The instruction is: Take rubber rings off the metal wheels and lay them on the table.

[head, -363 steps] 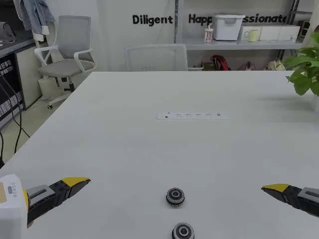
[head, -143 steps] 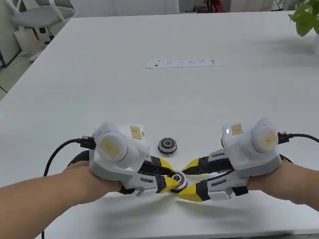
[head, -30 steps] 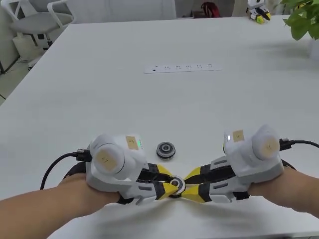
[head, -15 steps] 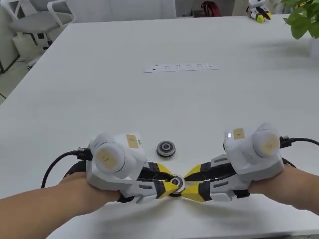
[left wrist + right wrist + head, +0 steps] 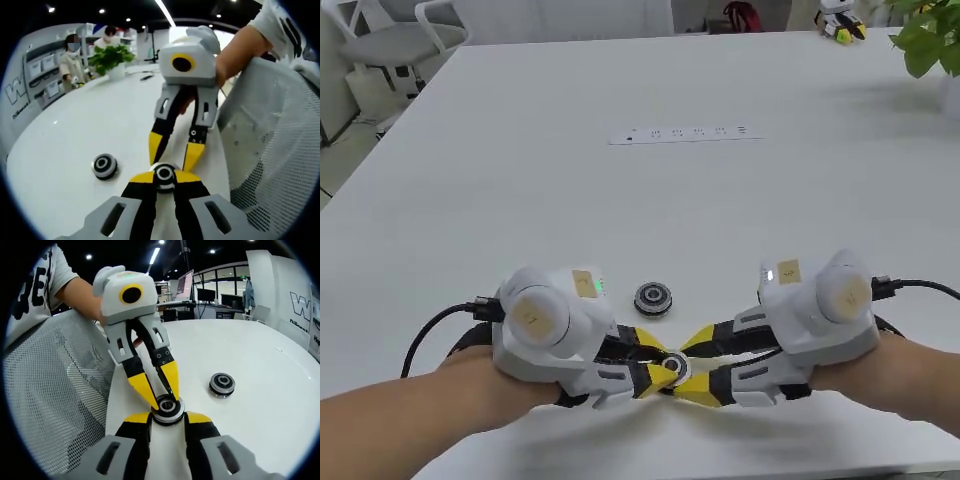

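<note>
Two black, yellow-tipped two-jaw grippers meet nose to nose over a small round silver metal wheel banded by a black rubber ring, low on a broad white table. The left gripper closes in from the metal wheel's left, the right gripper from its right. In each gripper view, that gripper's own jaws are drawn in narrow and press on opposite sides of the metal wheel, so both appear clamped on the same piece. Whether either one bites the rubber ring alone rather than the metal cannot be told. The ring looks seated, its removal not yet done. A second wheel of the same make lies flat just beyond the metal wheel, apart from it and untouched.

The risk lies in the crowding. Four jaw tips share one small, smooth, round part. If both grippers squeeze across the rubber, they pin it to the metal instead of peeling it. An uneven pull could squirt the metal wheel out sideways, sending it into the second wheel beyond or off the table edge nearest the person. A stretched ring could also snap back or flick away on release.
</note>
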`<action>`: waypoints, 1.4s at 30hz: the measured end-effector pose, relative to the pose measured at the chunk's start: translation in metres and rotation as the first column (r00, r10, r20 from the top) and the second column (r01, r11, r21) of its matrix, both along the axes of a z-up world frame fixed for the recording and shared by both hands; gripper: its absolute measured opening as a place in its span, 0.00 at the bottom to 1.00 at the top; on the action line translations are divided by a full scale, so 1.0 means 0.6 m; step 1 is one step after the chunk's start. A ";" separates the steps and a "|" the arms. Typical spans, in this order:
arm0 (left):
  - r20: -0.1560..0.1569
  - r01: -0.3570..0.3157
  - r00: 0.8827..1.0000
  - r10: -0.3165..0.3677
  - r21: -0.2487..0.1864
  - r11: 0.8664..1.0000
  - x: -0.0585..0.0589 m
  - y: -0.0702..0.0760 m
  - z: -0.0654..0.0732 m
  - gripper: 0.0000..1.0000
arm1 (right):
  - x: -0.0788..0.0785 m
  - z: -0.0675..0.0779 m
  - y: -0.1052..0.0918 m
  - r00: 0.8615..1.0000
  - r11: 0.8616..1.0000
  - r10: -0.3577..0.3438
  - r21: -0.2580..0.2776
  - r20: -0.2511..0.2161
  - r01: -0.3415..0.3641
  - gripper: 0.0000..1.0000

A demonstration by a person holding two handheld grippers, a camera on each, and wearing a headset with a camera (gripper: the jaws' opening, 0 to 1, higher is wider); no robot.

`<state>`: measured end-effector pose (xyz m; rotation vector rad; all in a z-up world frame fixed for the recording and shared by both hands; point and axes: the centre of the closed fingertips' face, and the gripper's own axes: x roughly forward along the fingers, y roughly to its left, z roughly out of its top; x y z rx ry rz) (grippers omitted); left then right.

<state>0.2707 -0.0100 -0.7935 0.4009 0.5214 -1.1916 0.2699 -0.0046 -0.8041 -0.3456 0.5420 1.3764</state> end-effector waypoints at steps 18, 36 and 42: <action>0.018 0.014 1.000 -0.015 0.015 1.000 -0.001 -0.001 0.000 0.12 | -0.002 -0.001 -0.006 1.000 1.000 0.008 -0.014 0.008 -0.008 0.19; 0.013 0.013 1.000 -0.013 0.010 1.000 0.000 -0.002 -0.001 0.12 | -0.002 -0.005 -0.013 1.000 1.000 0.001 -0.021 -0.019 -0.002 0.15; 0.013 0.012 1.000 -0.012 0.011 1.000 0.001 -0.002 -0.001 0.12 | -0.002 -0.006 -0.015 0.999 1.000 -0.011 -0.012 -0.043 0.010 0.14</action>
